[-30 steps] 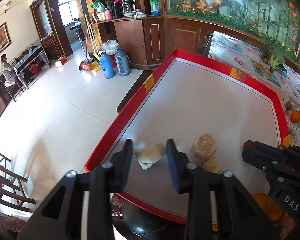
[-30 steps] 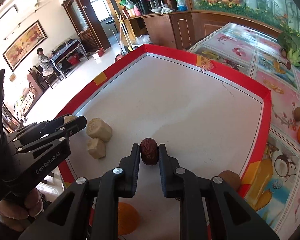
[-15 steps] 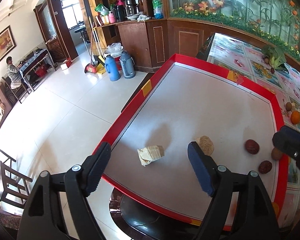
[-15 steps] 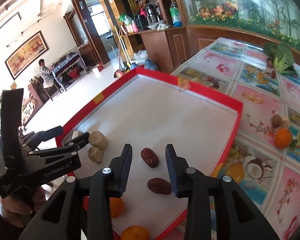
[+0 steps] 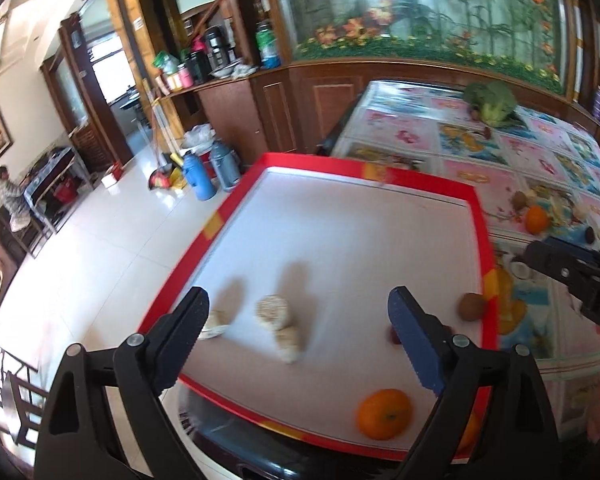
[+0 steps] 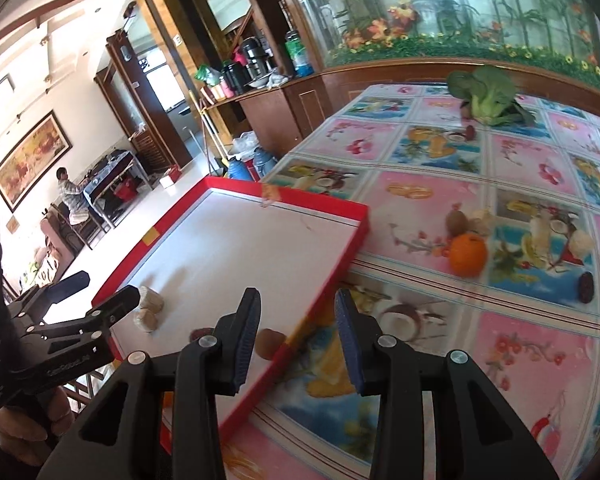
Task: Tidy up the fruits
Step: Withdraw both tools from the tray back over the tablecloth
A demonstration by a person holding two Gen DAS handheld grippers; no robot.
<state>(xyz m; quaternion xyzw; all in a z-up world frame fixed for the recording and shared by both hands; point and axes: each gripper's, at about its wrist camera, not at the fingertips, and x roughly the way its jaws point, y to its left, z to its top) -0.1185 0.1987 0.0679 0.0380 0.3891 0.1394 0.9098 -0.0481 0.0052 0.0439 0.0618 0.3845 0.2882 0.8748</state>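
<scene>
Left gripper (image 5: 296, 316) hung above the red-rimmed tray (image 5: 428, 182), jaws just spread wide, empty. Right gripper (image 6: 296, 336) over the tray's right rim, jaws just parted, empty. Orange (image 5: 385, 414), kiwi (image 5: 472, 306), beige pieces (image 5: 274, 312) lay inside the tray.

Red-rimmed white tray (image 5: 236, 204); orange (image 5: 385, 413) bright orange; tablecloth (image 6: 532, 344) pink-blue fruit-print squares.

Three oranges (image 5: 385, 414), two kiwis (image 5: 472, 306), three beige chunks (image 5: 274, 311).
</scene>
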